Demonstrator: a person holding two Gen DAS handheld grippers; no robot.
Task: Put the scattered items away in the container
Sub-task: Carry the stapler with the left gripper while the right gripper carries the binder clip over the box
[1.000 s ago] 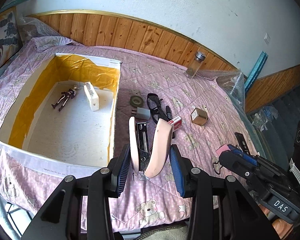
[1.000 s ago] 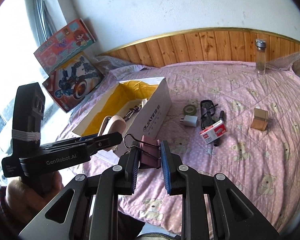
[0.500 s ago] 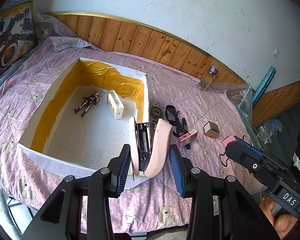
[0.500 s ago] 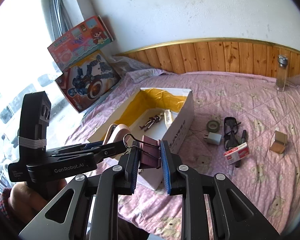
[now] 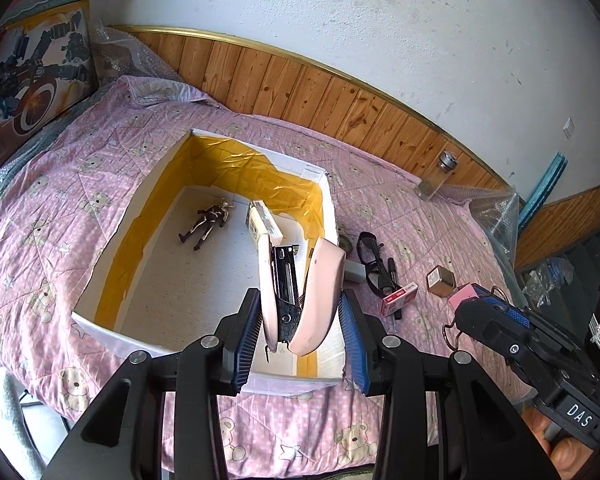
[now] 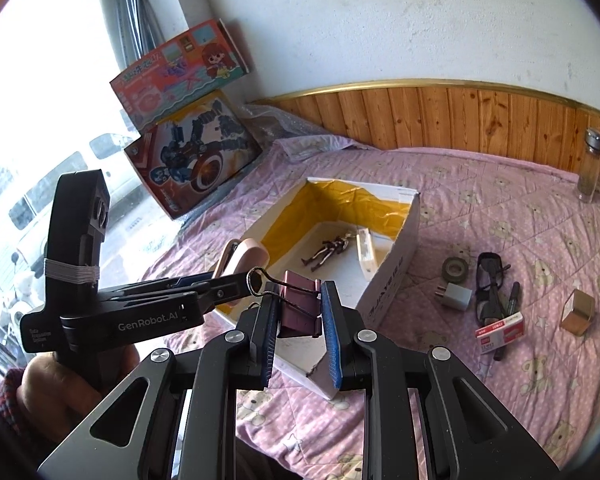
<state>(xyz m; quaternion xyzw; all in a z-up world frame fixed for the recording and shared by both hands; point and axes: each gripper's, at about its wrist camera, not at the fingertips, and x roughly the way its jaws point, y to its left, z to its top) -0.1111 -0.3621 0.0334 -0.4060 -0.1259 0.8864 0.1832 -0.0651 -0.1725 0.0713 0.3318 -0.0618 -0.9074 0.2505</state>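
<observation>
My left gripper point(image 5: 300, 320) is shut on a pink stapler point(image 5: 300, 296), held over the near right corner of the white box point(image 5: 332, 216) with yellow-taped inner walls. Inside the box lie a dark toy figure point(image 5: 208, 224) and a small white carton point(image 5: 264, 224). My right gripper point(image 6: 300, 320) is shut on a pink binder clip point(image 6: 298, 312), above the box's near edge point(image 6: 396, 268). On the pink quilt to the right of the box lie a tape roll point(image 6: 455, 270), a white plug point(image 6: 456, 296), black glasses point(image 6: 490, 280), a marker point(image 6: 510, 296), a red staple box point(image 6: 500, 330) and a brown cube point(image 6: 578, 312).
A glass jar point(image 6: 591, 168) stands by the wood panelling at the far right. Two toy boxes point(image 6: 188, 120) lean against the wall to the left of the bed. A person's hand point(image 6: 60, 384) holds the left gripper. Bubble wrap point(image 5: 496, 208) lies at the bed's right edge.
Both grippers have swung left towards the box with their loads. The stapler went from over the quilt to over the box's near right corner; the binder clip came over the box's near edge.
</observation>
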